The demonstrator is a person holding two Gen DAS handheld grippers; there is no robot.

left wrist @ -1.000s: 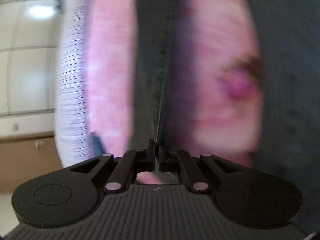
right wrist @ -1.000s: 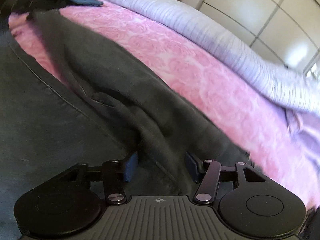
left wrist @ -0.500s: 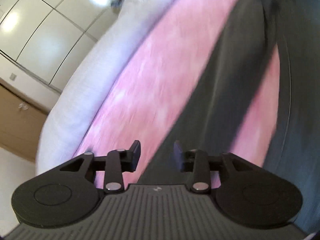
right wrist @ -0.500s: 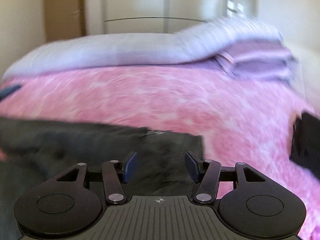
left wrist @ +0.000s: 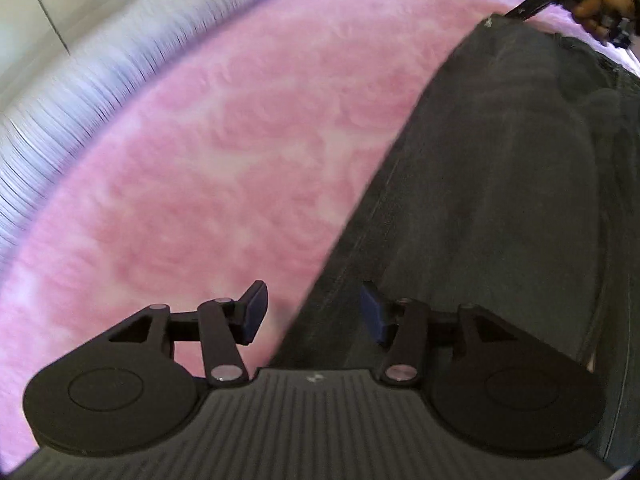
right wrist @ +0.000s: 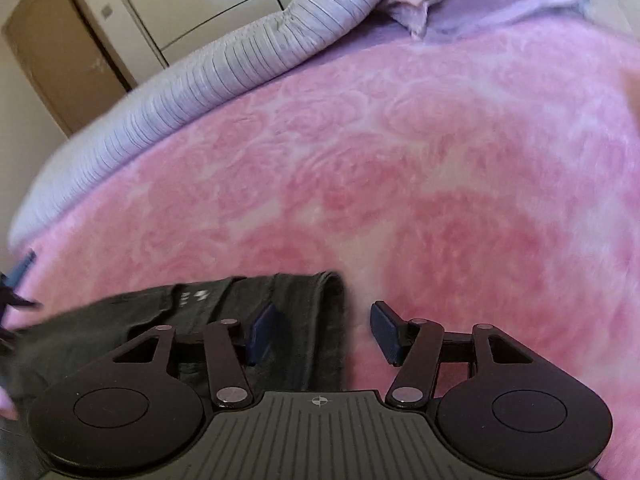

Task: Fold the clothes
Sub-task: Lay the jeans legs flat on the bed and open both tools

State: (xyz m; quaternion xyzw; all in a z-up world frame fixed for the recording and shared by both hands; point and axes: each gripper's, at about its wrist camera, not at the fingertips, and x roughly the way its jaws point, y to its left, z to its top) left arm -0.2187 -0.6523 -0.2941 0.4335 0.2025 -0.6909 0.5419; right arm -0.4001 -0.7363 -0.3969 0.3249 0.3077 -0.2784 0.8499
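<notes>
Gaping wide with nothing between them, the left tongs [left wrist: 312,312] hung low over the bed. Right under them ran the long side edge of the dark grey garment [left wrist: 500,184], with one blue pad over the cloth and the other over the pink blanket [left wrist: 224,152]. From there the garment stretched long and flat, up and away to the right, all the way to its far end.

At that far end, in the left view, were the right tongs [left wrist: 532,4] and the person's hand [left wrist: 600,4] that held them. The right camera showed those tongs [right wrist: 324,332] spread apart too, gripping nothing. The garment's short end, with a small white label, lay just under and to the left of them, and bare pink blanket lay to the right.

So the garment's long line ran from one pair of tongs to the other. Each pair was close to its own end of the cloth.

Past the blanket lay a striped pale cover [right wrist: 224,68] along the far side of the bed, with cupboard doors [right wrist: 192,4] behind it.
</notes>
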